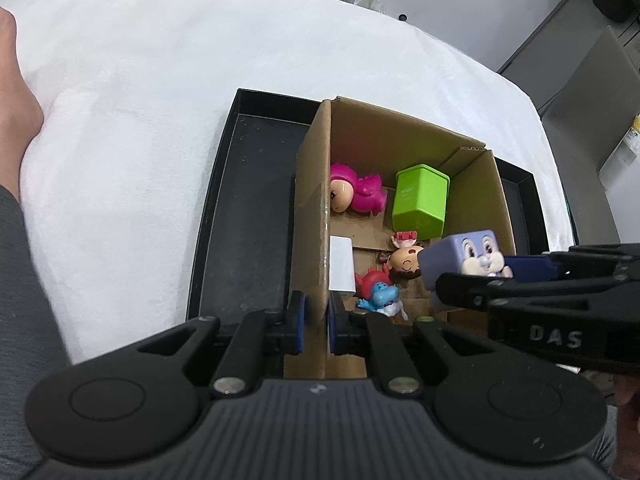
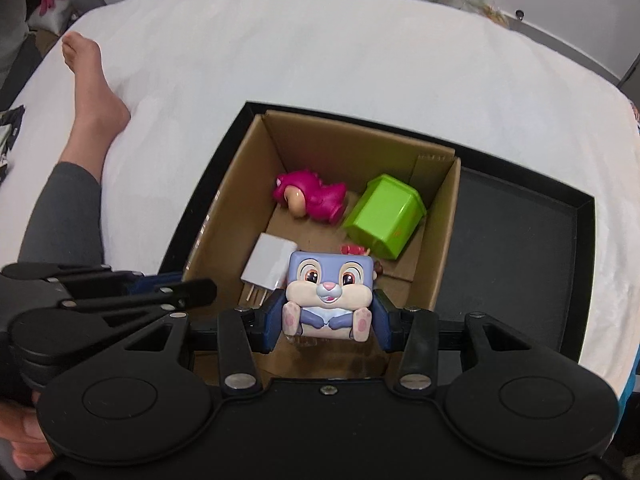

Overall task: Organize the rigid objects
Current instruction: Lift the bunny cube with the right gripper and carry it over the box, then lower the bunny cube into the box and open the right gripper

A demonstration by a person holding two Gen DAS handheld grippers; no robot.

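My right gripper point(image 2: 329, 326) clamps the purple cube-shaped plastic rabbit toy point(image 2: 330, 288) over the near end of the open brown cardboard box point(image 2: 352, 140). My left gripper point(image 1: 316, 322) pinches the box's left wall, steadying it. Next I'd lower and release; open floor is scarce between the white charger point(image 2: 269, 266) and the green plastic bin point(image 2: 383, 216).

Your left gripper point(image 1: 316, 328) is black, ribbed grey behind, with silver screws and blue pads point(image 1: 297, 322); your right gripper point(image 2: 328, 322) matches, "DAS" in white on its side; your leg point(image 2: 76, 196) wears grey, foot point(image 2: 90, 80) bare.
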